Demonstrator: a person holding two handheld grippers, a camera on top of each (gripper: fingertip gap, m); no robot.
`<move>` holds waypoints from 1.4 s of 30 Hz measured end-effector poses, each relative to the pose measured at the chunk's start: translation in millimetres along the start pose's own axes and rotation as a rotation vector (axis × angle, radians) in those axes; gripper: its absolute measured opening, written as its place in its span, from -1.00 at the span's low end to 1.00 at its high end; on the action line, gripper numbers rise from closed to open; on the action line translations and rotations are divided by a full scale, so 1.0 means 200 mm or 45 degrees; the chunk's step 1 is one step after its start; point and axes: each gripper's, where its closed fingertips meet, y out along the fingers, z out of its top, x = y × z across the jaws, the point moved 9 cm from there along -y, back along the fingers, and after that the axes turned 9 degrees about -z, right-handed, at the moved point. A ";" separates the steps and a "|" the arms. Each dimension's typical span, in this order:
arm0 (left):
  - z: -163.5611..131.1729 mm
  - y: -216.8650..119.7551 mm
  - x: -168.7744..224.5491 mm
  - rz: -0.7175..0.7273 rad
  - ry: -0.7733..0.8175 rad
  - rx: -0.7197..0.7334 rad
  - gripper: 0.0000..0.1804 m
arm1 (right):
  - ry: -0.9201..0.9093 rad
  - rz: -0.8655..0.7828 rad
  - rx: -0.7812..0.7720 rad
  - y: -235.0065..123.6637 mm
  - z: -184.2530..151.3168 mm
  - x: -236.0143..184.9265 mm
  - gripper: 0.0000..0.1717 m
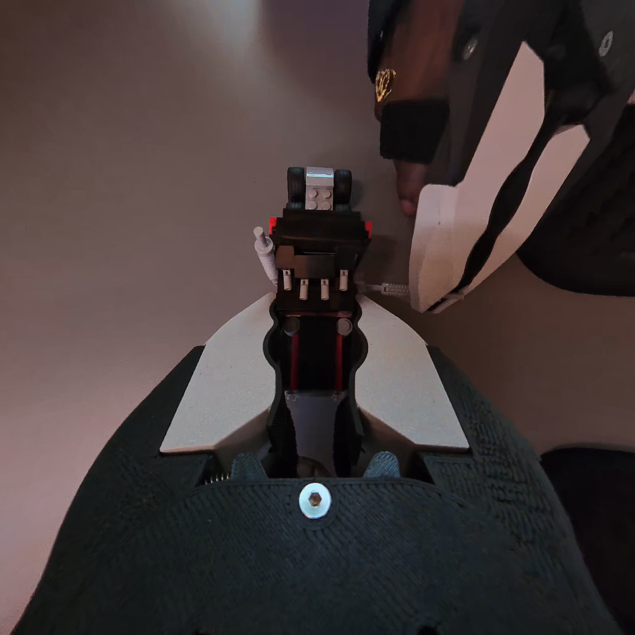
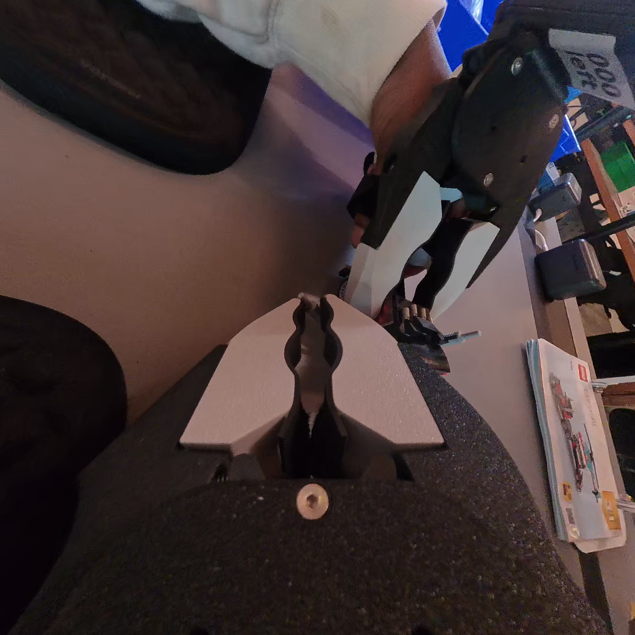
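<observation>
While the left gripper holds the black and red toy brick vehicle over the pale table, its two white fingers are clamped on the sides of the vehicle body, and the pads press on it from both sides. To the left of the vehicle, a grey ribbed pipe piece stands almost upright against its side. On top of the vehicle four small light pegs sit in a row, and beyond them the grey front block with black wheels points away from the camera. To the right of the vehicle, a second grey ribbed pipe piece sticks out sideways, and the right gripper has its white fingertips closed on the outer end of it. In the right wrist view this piece shows between the nearly closed fingers. Further right of the vehicle, a building instruction booklet lies flat near the table edge, and a black box is behind it
</observation>
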 end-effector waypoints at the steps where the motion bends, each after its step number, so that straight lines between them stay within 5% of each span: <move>1: 0.00 0.00 0.00 0.004 0.017 -0.007 -0.58 | 0.002 0.002 -0.005 0.00 0.01 0.00 -0.90; 17: 0.00 -0.01 0.00 0.037 0.058 -0.031 -0.58 | 0.588 0.061 0.439 -0.19 -0.08 0.16 -0.93; 19: 0.01 -0.02 0.00 0.079 0.097 -0.023 -0.44 | 0.639 0.060 0.540 -0.21 -0.07 0.18 -0.93; 22: 0.07 -0.10 0.02 0.119 0.178 0.166 -0.37 | 0.681 0.032 0.693 -0.26 -0.04 0.21 -0.93; 25: 0.14 -0.22 0.10 -0.062 0.227 0.541 -0.53 | 0.678 0.005 0.837 -0.31 -0.01 0.22 -0.93; 28: 0.19 -0.28 0.15 -0.488 0.074 0.809 -0.59 | 0.637 -0.005 0.932 -0.34 0.04 0.22 -0.93; 34: 0.19 -0.19 0.16 -0.798 -0.144 0.783 -0.60 | 0.562 -0.028 0.997 -0.37 0.11 0.21 -0.93; 36: 0.22 -0.18 0.19 -0.893 -0.164 0.809 -0.75 | 0.547 -0.020 0.997 -0.37 0.12 0.21 -0.93; 42: 0.22 -0.20 0.17 -0.822 -0.153 0.874 -0.88 | 0.573 -0.111 0.985 -0.37 0.12 0.23 -0.93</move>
